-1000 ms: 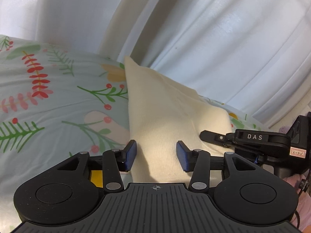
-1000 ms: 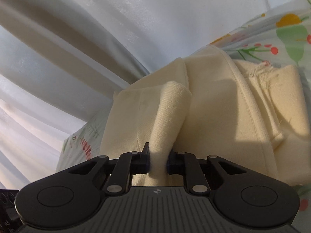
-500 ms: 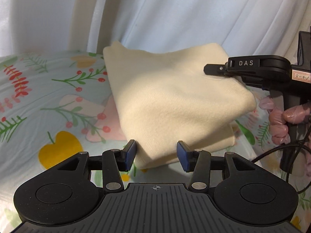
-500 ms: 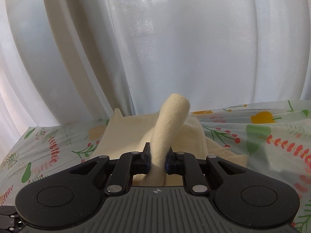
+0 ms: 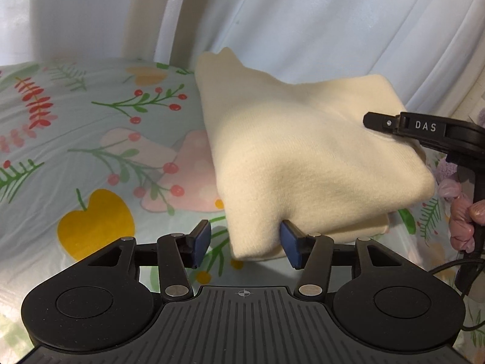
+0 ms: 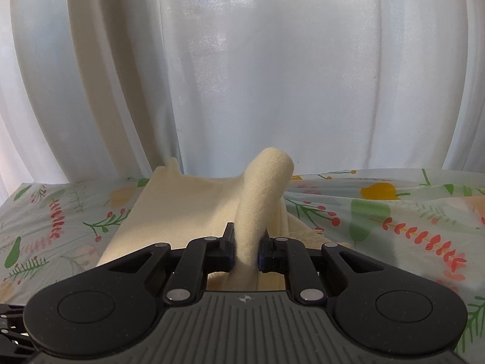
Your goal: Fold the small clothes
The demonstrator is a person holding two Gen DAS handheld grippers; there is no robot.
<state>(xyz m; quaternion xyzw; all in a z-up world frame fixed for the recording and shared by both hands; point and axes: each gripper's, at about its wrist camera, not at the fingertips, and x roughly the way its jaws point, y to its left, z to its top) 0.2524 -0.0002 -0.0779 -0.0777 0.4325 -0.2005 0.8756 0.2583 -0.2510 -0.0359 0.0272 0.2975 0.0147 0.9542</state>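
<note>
Behind everything hangs a white curtain, filling the upper half of both wrist views. Below it spreads a pale sheet printed with leaves, berries and yellow fruit. On this sheet lies the cream knitted garment, folded over into a thick pad with one corner pointing toward the curtain.

The left gripper sits at the garment's near edge; its fingers have just been opening and stand about half apart. The near corner of the cloth lies between them, the right blue pad against the fabric and the left one clear of it, so nothing is clamped.

The right gripper has its fingers nearly closed, pinching a fold of the garment that rises in a rounded loop above them. In the left wrist view its black finger lies on the cloth's far right side, with a gloved hand on the handle below.
</note>
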